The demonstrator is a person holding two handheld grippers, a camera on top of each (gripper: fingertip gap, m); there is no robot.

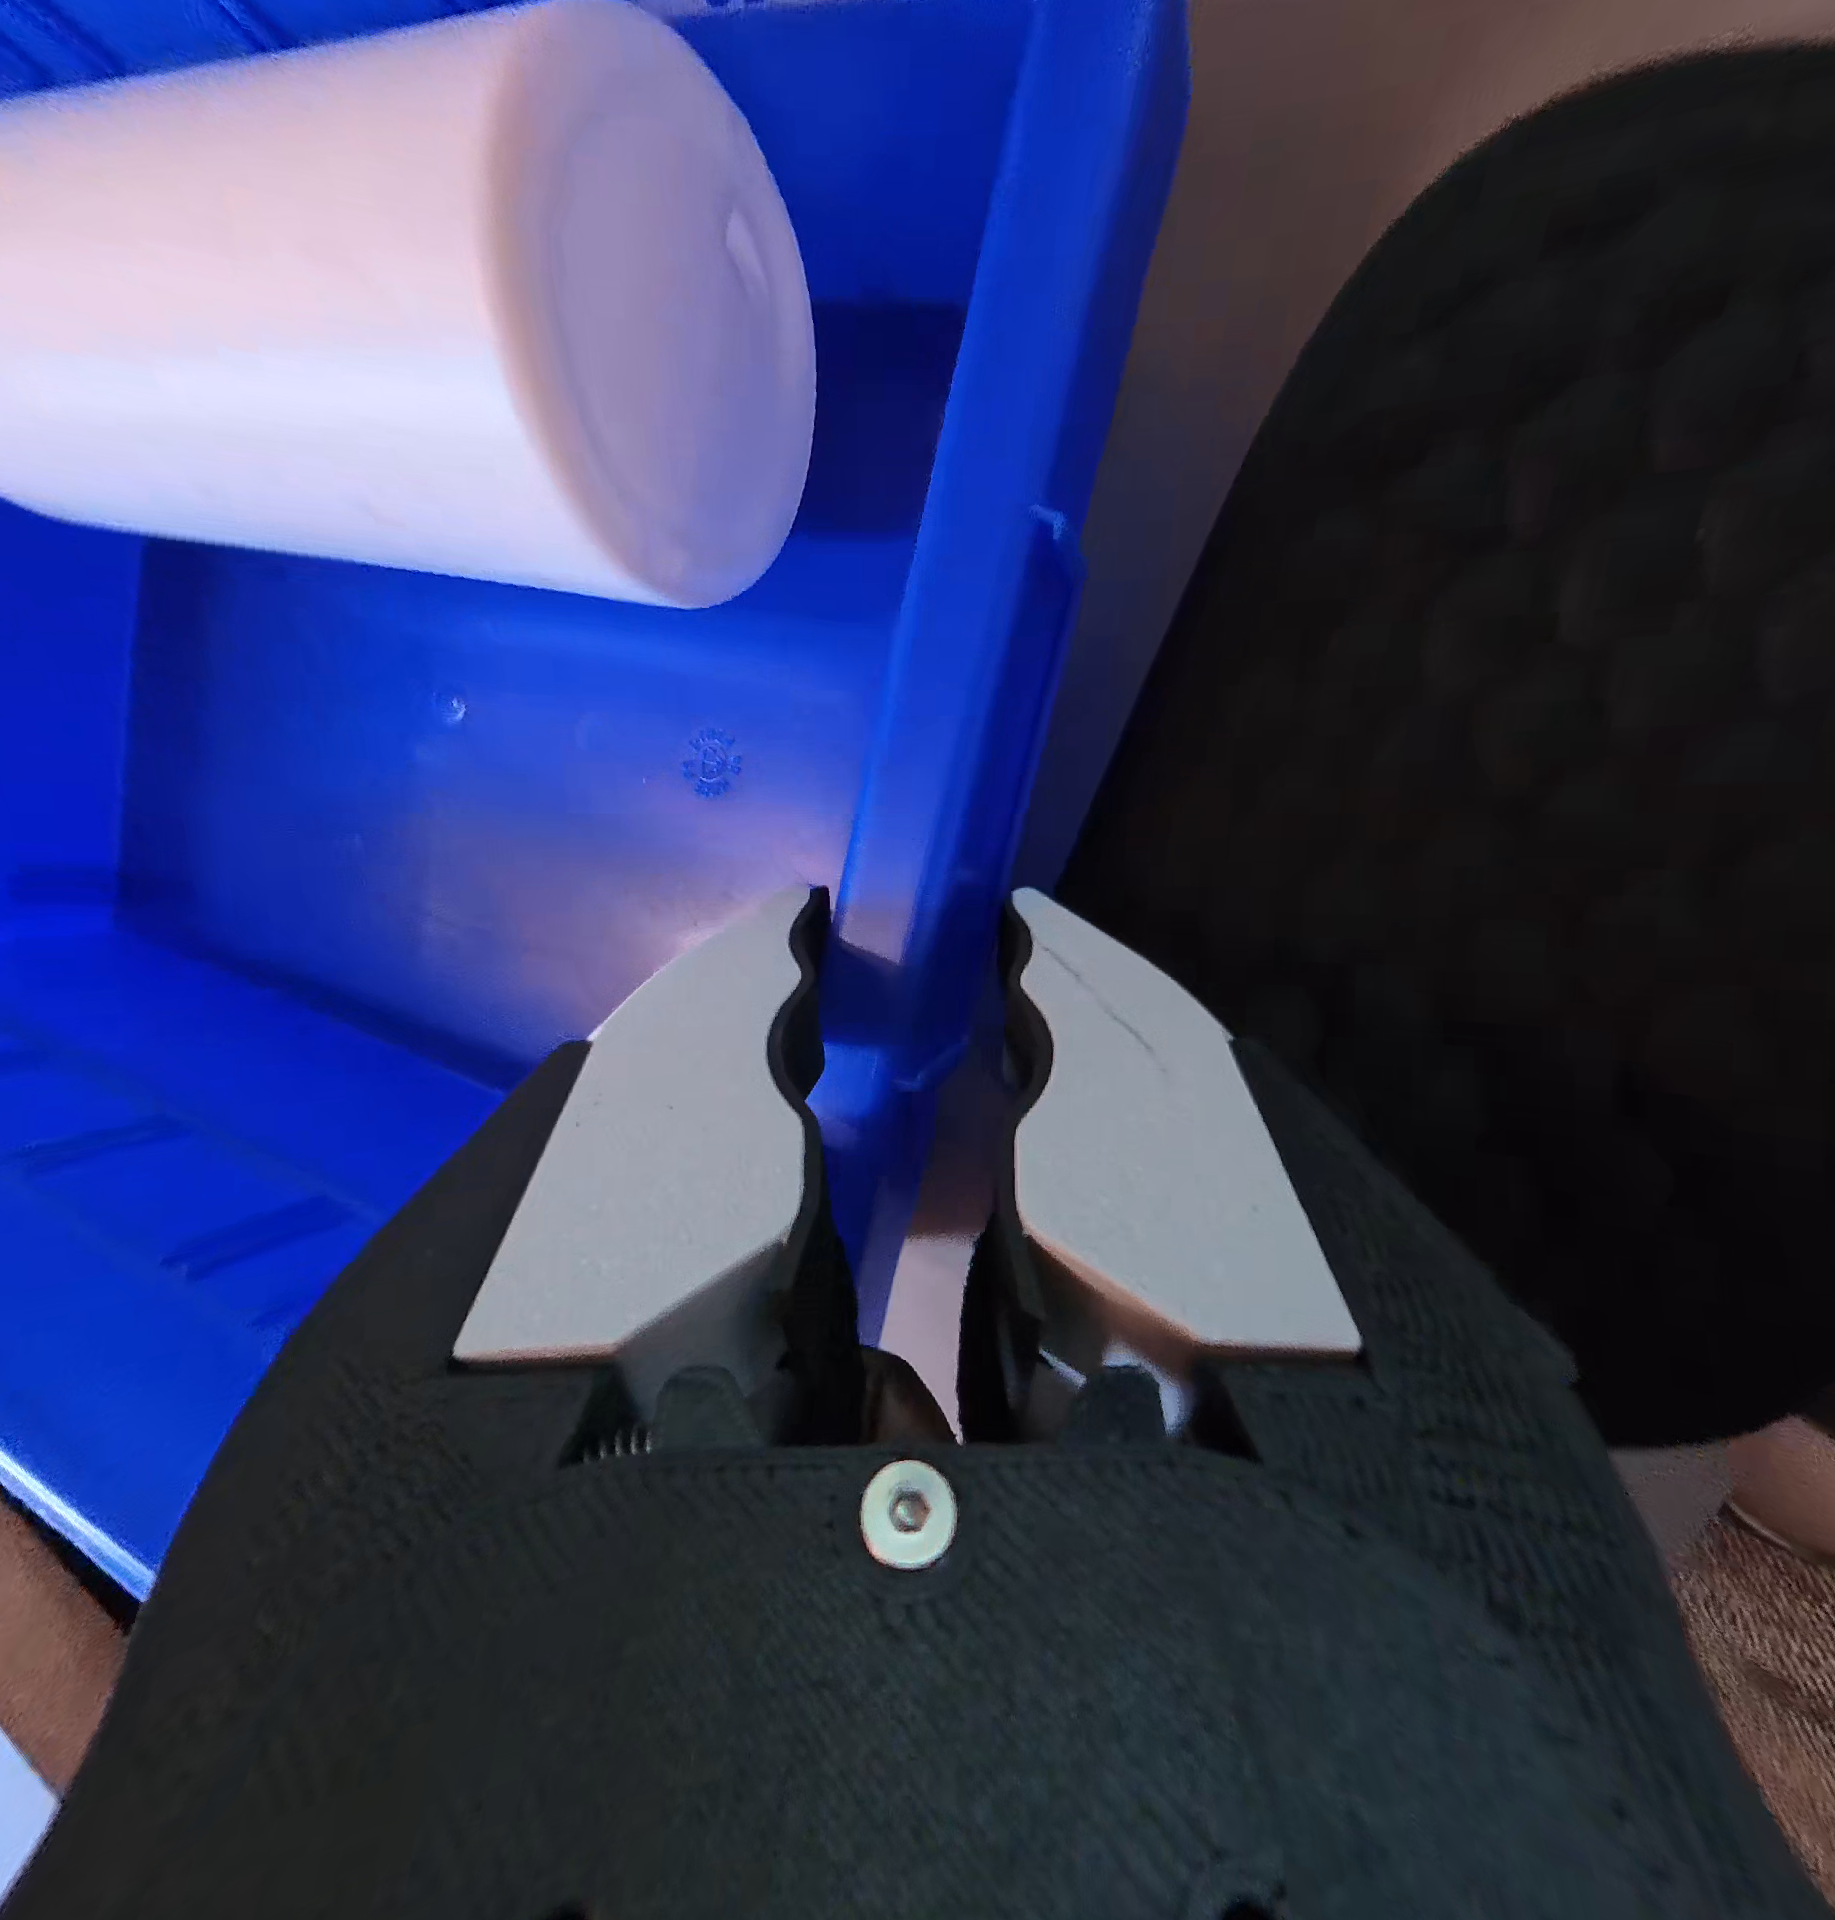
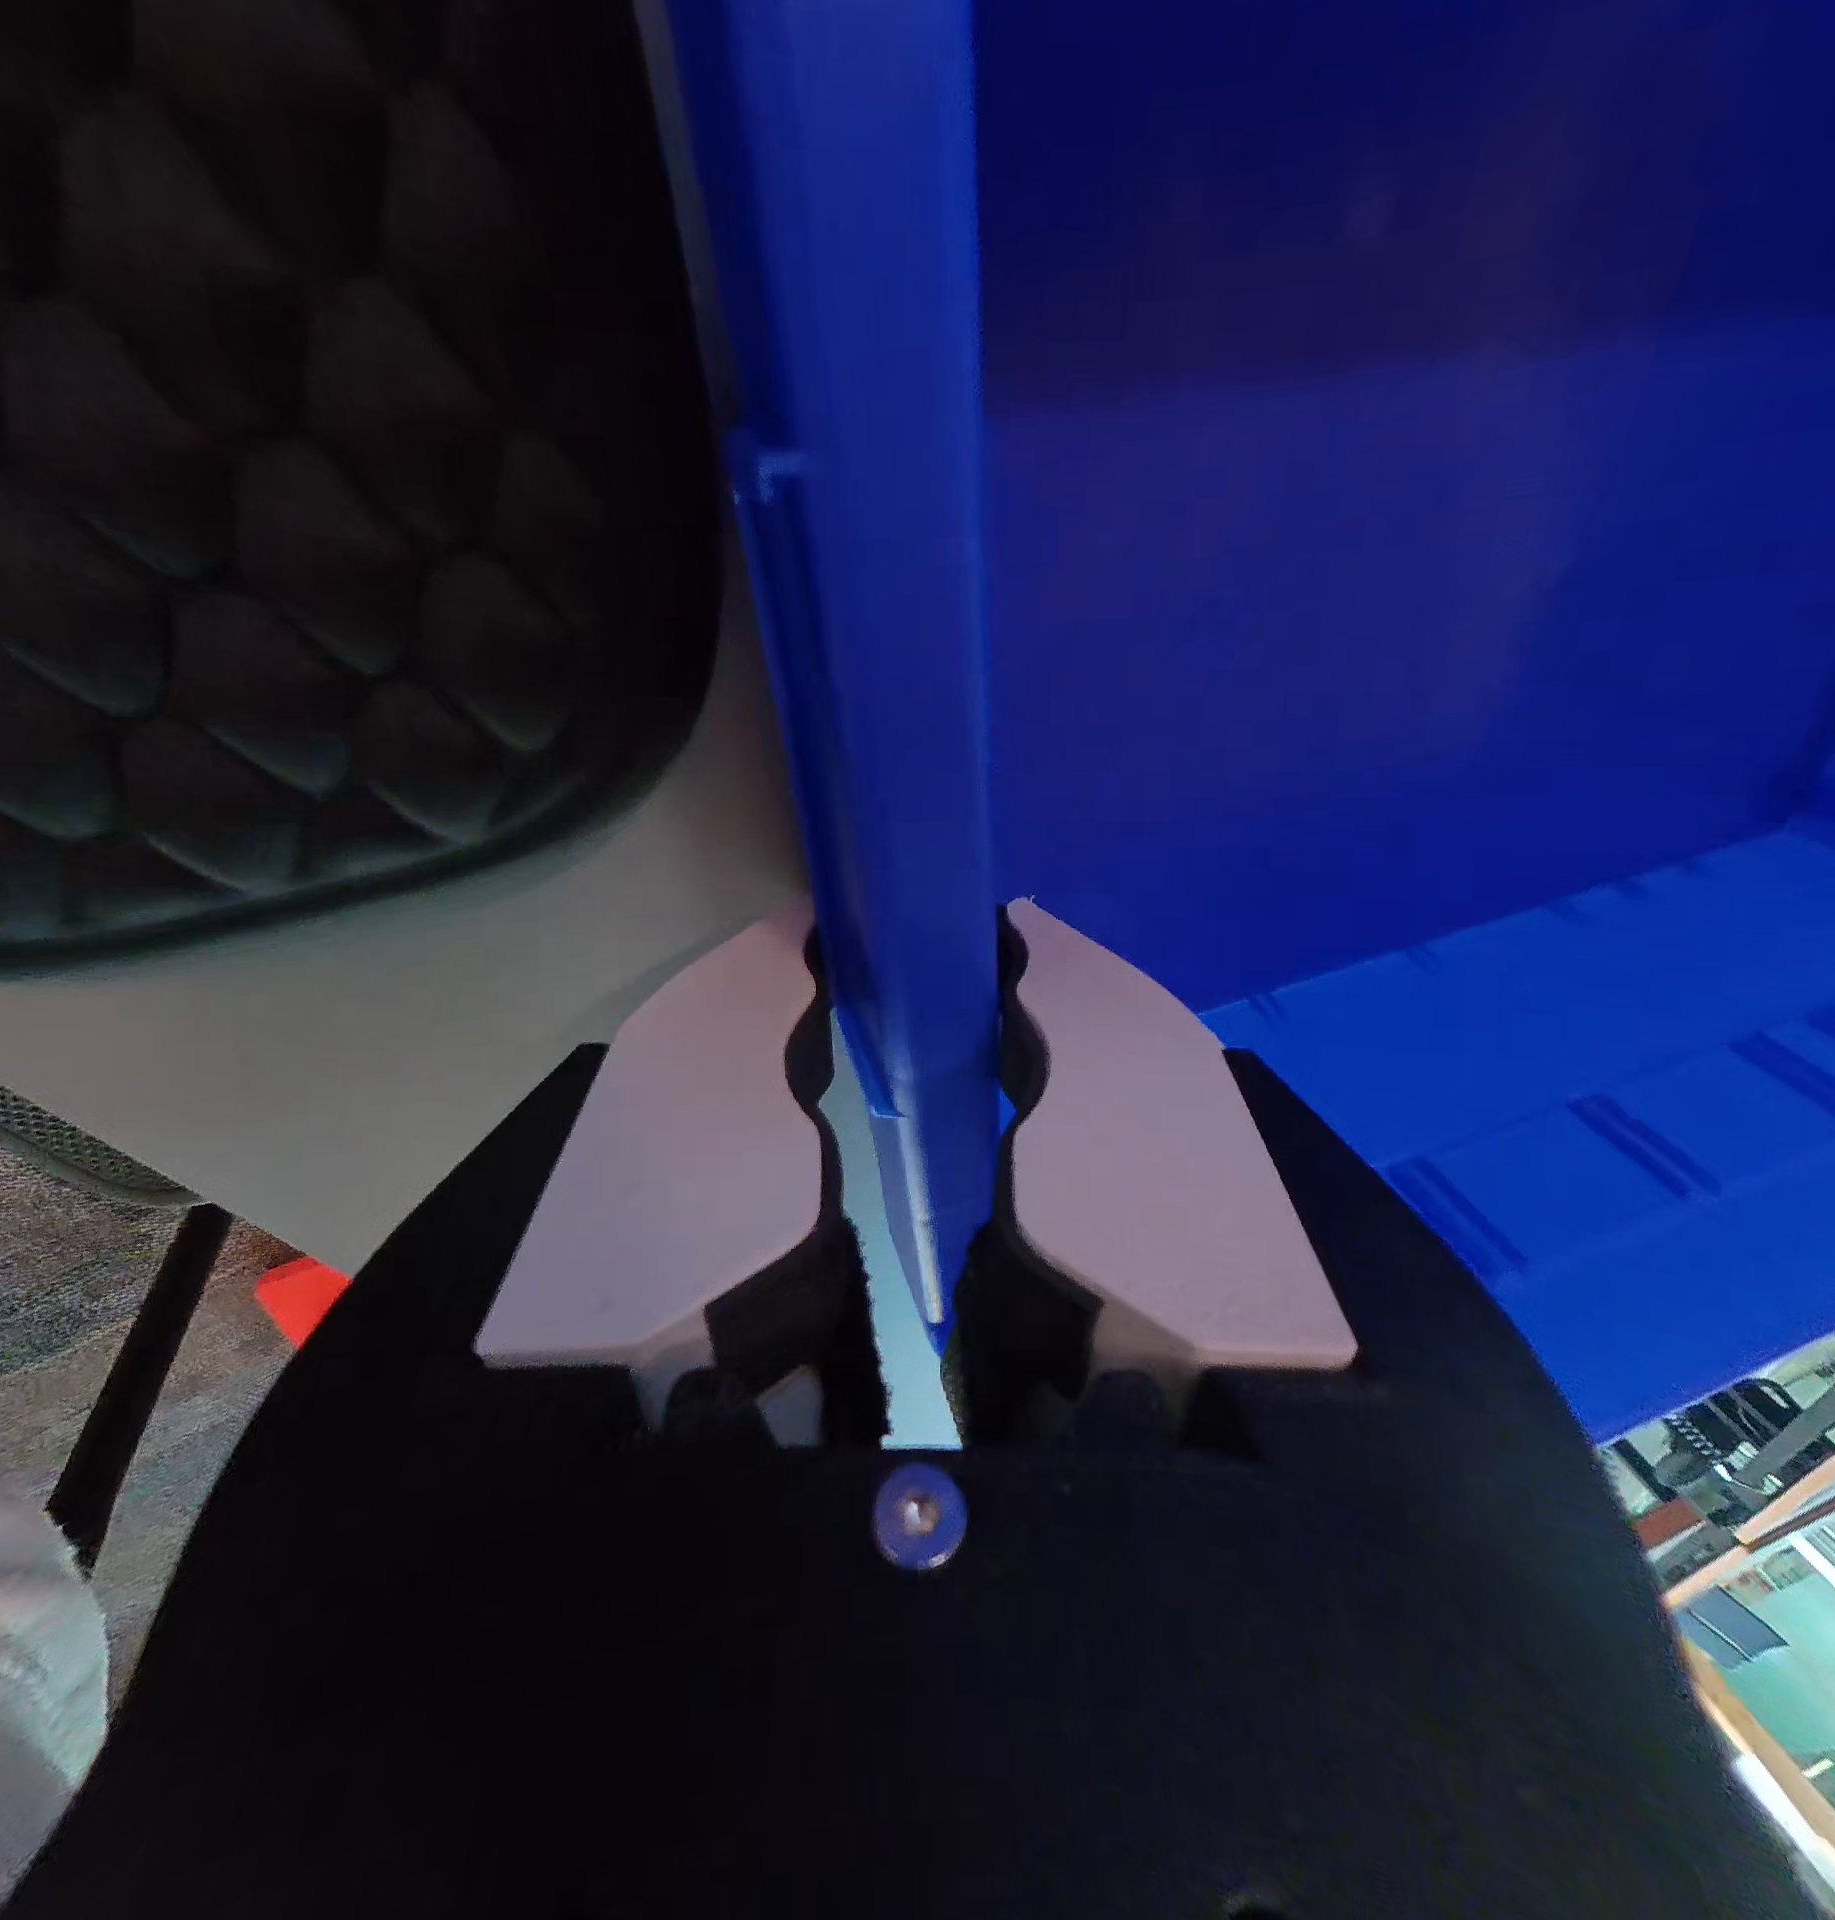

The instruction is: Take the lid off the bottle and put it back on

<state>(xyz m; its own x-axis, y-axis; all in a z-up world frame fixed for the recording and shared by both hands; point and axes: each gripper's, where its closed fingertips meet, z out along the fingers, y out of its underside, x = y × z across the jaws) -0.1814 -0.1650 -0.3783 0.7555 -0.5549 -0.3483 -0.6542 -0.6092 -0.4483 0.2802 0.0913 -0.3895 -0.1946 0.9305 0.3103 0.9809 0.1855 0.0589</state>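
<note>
Both my grippers, left (image 1: 908,977) and right (image 2: 908,987), clamp the blue bin's (image 1: 954,582) walls. The bottle (image 1: 373,301) lies sideways inside the bin, above-left of my left fingers.

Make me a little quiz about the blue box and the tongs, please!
1. True or false: the white bottle lies on its side inside the blue box.
2. What is each pair of tongs gripping? A) the bottle B) a wall of the blue box C) nothing
3. Fill in: the dark bumpy thing is ______ the box, not in it.

Key
1. True. It lies sideways, its flat end toward the side wall.
2. B. The left tongs and the right tongs are each closed on a wall edge of the box.
3. Outside. It sits just beyond the gripped wall in both views.
</note>
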